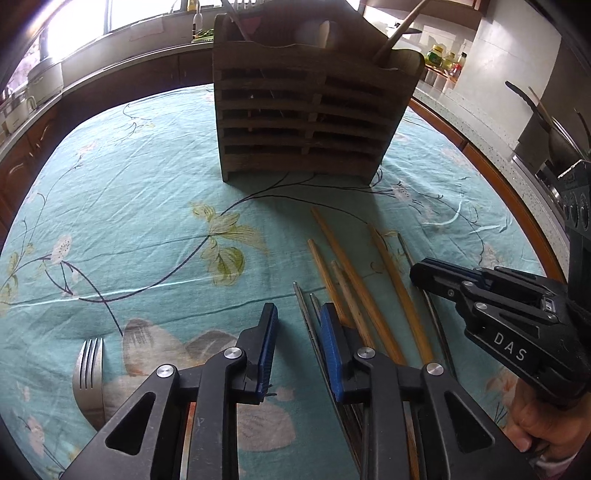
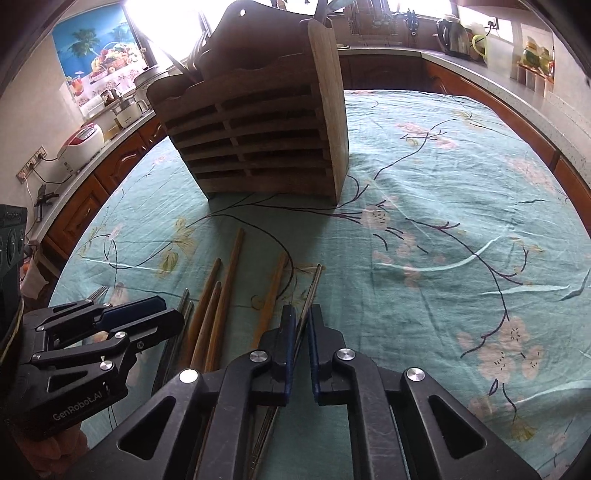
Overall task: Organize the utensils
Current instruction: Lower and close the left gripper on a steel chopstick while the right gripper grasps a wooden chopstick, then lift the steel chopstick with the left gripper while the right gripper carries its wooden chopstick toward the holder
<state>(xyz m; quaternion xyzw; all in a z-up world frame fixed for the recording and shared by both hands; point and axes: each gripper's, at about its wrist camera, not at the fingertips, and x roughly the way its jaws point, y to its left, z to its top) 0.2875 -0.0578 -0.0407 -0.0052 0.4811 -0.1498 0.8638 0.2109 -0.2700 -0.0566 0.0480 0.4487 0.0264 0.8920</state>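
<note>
A slatted wooden utensil holder (image 1: 310, 110) stands upright at the far middle of the table, with wooden utensils in its top; it also shows in the right wrist view (image 2: 258, 140). Several wooden chopsticks (image 1: 343, 266) and metal chopsticks (image 1: 306, 314) lie in front of it. A metal fork (image 1: 88, 373) lies at the near left. My left gripper (image 1: 299, 317) is open, low over the cloth, its right finger beside the metal chopsticks. My right gripper (image 2: 301, 317) is closed on a metal chopstick (image 2: 313, 284) lying on the cloth.
The table carries a teal floral cloth (image 1: 147, 221). Kitchen counters ring the table, with appliances (image 2: 81, 144), a kettle (image 2: 456, 35) and bottles (image 1: 443, 61). A pot handle (image 1: 532, 107) shows at the right.
</note>
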